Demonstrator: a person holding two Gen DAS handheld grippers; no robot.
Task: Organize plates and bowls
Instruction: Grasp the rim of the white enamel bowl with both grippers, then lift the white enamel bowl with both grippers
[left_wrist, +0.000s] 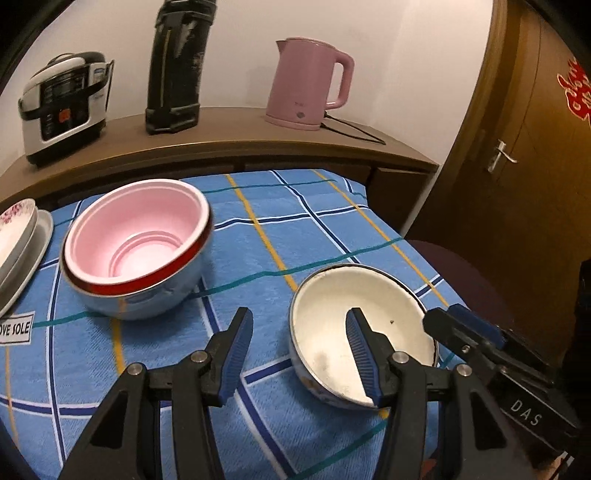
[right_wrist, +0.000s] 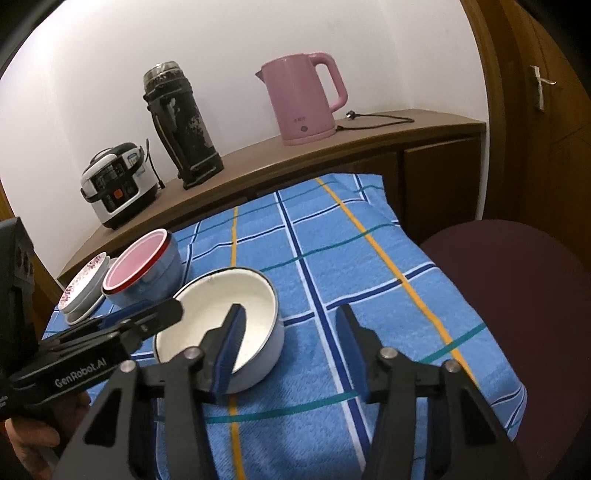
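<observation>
While both grippers stand open: left gripper (left_wrist: 299, 354) and right gripper (right_wrist: 291, 347) straddling white enamel bowl (right_wrist: 229, 317) on bench (right_wrist: 332, 258); rigid, slippery, chip-prone; grip rim.

Warm, dim indoor light is seen in both views. Straight edges are bowed by fisheye distortion, corners are darkly vignetted, and the pink bowl (left_wrist: 136, 247) is slightly motion-blurred.

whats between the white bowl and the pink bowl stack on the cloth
Only bare blue checked cloth. In the left wrist view, the white enamel bowl and the pink-lined bowl stack stand apart, with nothing in the gap between them.
</observation>
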